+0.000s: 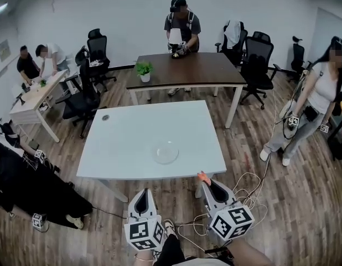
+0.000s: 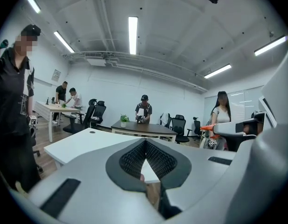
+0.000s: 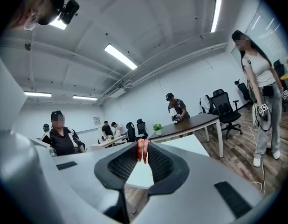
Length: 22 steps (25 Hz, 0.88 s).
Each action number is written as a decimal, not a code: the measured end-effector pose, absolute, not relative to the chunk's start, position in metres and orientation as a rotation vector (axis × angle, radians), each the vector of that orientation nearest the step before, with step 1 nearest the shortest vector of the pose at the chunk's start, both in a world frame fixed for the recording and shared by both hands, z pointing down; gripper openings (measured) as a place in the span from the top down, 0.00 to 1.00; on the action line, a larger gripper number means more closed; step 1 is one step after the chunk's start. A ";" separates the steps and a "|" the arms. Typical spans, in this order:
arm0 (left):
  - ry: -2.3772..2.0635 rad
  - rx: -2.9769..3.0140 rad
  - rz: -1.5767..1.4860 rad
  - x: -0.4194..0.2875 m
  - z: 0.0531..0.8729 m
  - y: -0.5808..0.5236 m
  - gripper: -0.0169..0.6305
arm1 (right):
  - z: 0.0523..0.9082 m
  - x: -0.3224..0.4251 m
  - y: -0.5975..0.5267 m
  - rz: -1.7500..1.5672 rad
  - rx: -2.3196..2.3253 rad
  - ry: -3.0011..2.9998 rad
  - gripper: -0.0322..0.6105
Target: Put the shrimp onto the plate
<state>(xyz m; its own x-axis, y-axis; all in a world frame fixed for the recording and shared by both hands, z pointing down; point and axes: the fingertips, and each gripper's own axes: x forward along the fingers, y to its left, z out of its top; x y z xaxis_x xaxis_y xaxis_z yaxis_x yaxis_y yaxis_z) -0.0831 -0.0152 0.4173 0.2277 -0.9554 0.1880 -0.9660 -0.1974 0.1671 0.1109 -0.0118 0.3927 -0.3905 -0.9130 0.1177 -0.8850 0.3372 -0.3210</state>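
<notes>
The pick-up is done, the placing is not. The shrimp (image 1: 203,177) is pinched at the very tip of the right tool (image 1: 206,182), whose jaws are closed partway down on it, the orange body poking out past the pads. It hangs just off the right-hand part of the white bench's (image 1: 127,143) near edge, not yet over the top. The clear plate (image 1: 166,152) sits empty toward the near side of the bench, ahead and to the left of the shrimp. What remains, I'd say, is the carry forward over the plate and the release. The left tool (image 1: 144,195) hangs low beside the right one, short of the bench edge, jaws together on nothing. Both tools point ahead toward the bench.
</notes>
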 end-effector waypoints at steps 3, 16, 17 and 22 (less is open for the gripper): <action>-1.790 2.279 0.054 -0.090 0.411 -0.055 0.97 | 0.389 0.101 -0.046 -0.503 -1.702 2.490 0.83; -1.733 2.343 0.063 -0.130 0.404 -0.214 0.96 | 0.377 0.051 -0.196 -0.461 -1.734 2.459 0.83; -1.723 2.347 0.065 -0.130 0.406 -0.222 0.97 | 0.378 0.049 -0.203 -0.463 -1.741 2.456 0.83; -1.675 2.358 0.103 -0.129 0.421 -0.251 0.96 | 0.389 0.047 -0.226 -0.492 -1.784 2.445 0.83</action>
<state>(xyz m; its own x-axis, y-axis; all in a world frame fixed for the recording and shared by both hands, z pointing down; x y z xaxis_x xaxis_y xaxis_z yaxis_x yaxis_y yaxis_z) -0.1286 -0.2505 0.4206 0.3379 -0.9199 0.1990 -0.9374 -0.3099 0.1587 0.0474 -0.2261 0.3891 -0.3211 -0.9385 0.1271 -0.9145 0.2724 -0.2991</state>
